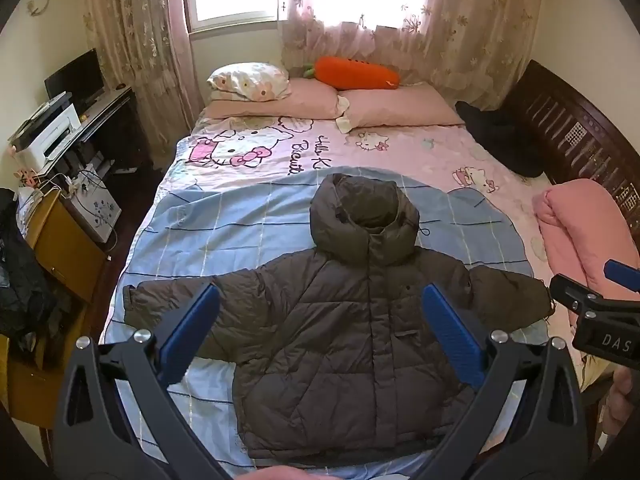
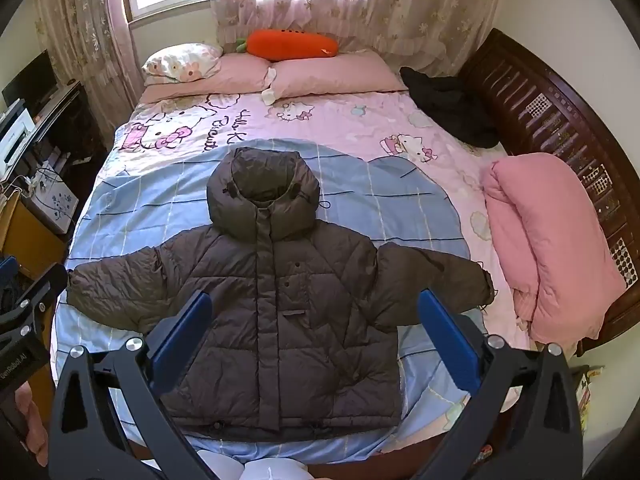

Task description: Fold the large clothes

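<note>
Item: dark hooded puffer jacket (image 1: 340,320), front up, sleeves spread, lying flat on the bed (image 1: 240,216) at its near end; hem partly cut off behind gripper frames. Left gripper (image 1: 320,332): jaws wide, holding nothing, above jacket. Right gripper (image 2: 316,332): likewise wide, holding nothing. Black garment (image 2: 452,108) by headboard: shape indistinct.

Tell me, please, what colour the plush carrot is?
Orange carrot; right wrist view shows it best.
</note>
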Demonstrator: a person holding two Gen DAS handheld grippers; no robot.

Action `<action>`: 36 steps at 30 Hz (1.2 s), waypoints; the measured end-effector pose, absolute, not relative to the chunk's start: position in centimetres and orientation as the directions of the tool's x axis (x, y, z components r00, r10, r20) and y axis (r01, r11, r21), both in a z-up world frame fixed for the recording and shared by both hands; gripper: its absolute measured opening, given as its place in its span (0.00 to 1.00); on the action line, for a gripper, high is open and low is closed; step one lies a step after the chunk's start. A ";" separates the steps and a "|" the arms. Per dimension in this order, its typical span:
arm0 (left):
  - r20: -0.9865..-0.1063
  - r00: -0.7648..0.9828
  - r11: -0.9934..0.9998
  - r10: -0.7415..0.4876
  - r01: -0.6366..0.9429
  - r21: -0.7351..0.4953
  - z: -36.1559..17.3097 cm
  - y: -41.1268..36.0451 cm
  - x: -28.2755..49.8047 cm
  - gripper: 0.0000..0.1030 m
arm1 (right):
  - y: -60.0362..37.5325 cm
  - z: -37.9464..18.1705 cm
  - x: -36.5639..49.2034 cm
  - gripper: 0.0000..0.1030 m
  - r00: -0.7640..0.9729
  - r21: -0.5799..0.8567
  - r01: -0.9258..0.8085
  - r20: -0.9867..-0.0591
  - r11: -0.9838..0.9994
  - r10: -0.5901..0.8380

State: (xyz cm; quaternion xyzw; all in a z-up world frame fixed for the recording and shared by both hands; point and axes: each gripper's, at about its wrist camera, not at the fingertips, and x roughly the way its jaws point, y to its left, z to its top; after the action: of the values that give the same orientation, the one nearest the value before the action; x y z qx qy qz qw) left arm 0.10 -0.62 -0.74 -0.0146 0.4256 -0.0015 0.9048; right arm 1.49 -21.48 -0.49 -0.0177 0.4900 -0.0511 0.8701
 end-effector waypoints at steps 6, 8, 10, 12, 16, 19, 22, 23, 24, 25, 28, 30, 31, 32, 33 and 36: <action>-0.769 0.639 1.000 -0.014 -0.009 -0.025 -0.7 -0.5 0.2 0.98 | -21.4 -0.9 1.4 0.99 0.512 -0.083 0.072 -0.852 0.994 -0.108; -0.770 0.637 1.000 -0.013 -0.008 -0.024 -0.7 -0.5 0.2 0.98 | -21.4 -0.8 1.5 0.99 0.513 -0.083 0.071 -0.852 0.994 -0.108; -0.770 0.638 1.000 -0.006 -0.009 -0.015 -0.9 -0.4 0.2 0.98 | -21.3 -0.8 1.6 0.99 0.512 -0.085 0.071 -0.852 0.994 -0.110; -0.771 0.637 1.000 0.000 -0.009 -0.008 -1.0 -0.4 0.2 0.98 | -21.3 -1.0 1.7 0.99 0.511 -0.083 0.071 -0.853 0.994 -0.108; -0.777 0.630 1.000 -0.007 -0.015 -0.021 -1.4 0.1 0.2 0.98 | -21.3 -1.2 1.6 0.99 0.511 -0.084 0.069 -0.853 0.994 -0.108; -0.782 0.623 1.000 -0.006 -0.019 -0.023 -1.8 0.3 0.4 0.98 | -21.1 -1.5 1.6 0.99 0.510 -0.087 0.069 -0.853 0.994 -0.110; -0.785 0.619 1.000 -0.012 -0.014 -0.026 -1.9 0.3 0.5 0.98 | -21.1 -2.1 1.7 0.99 0.507 -0.091 0.064 -0.855 0.994 -0.111; -0.785 0.620 1.000 -0.011 -0.012 -0.024 -1.9 0.3 0.6 0.98 | -21.1 -2.2 1.7 0.99 0.507 -0.090 0.064 -0.855 0.994 -0.110; -0.783 0.622 1.000 -0.007 -0.012 -0.018 -1.9 0.3 0.5 0.98 | -21.1 -2.4 1.6 0.99 0.506 -0.090 0.063 -0.856 0.994 -0.109; -0.783 0.622 1.000 -0.005 -0.010 -0.015 -1.9 0.2 0.5 0.98 | -21.1 -2.0 1.8 0.99 0.505 -0.090 0.064 -0.856 0.994 -0.110; -0.782 0.623 1.000 -0.020 0.000 -0.025 -1.9 -0.1 0.5 0.98 | -21.0 -2.3 1.9 0.99 0.500 -0.093 0.060 -0.859 0.994 -0.111; -0.782 0.623 1.000 -0.020 0.005 -0.022 -1.9 -0.3 0.6 0.98 | -20.9 -2.3 2.0 0.99 0.497 -0.097 0.058 -0.860 0.994 -0.113; -0.781 0.624 1.000 -0.025 0.009 -0.025 -1.9 -0.3 0.6 0.98 | -21.0 -2.4 2.1 0.99 0.496 -0.097 0.057 -0.861 0.994 -0.113; -0.782 0.623 1.000 -0.025 0.009 -0.024 -1.8 -0.3 0.7 0.98 | -21.0 -2.4 2.1 0.99 0.496 -0.096 0.057 -0.861 0.994 -0.112; -0.782 0.622 1.000 -0.020 0.007 -0.020 -1.9 -0.3 0.7 0.98 | -21.0 -2.4 2.1 0.99 0.496 -0.097 0.058 -0.861 0.994 -0.113; -0.784 0.620 1.000 -0.020 0.007 -0.020 -1.9 -0.4 0.8 0.98 | -21.0 -2.4 2.2 0.99 0.497 -0.097 0.058 -0.860 0.994 -0.114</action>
State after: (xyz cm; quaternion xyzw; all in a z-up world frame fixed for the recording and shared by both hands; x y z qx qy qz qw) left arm 0.78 -0.42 -1.90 -0.0075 0.4359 -0.0077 0.8999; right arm 2.19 -20.97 -2.37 -0.0277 0.4990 -0.0497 0.8648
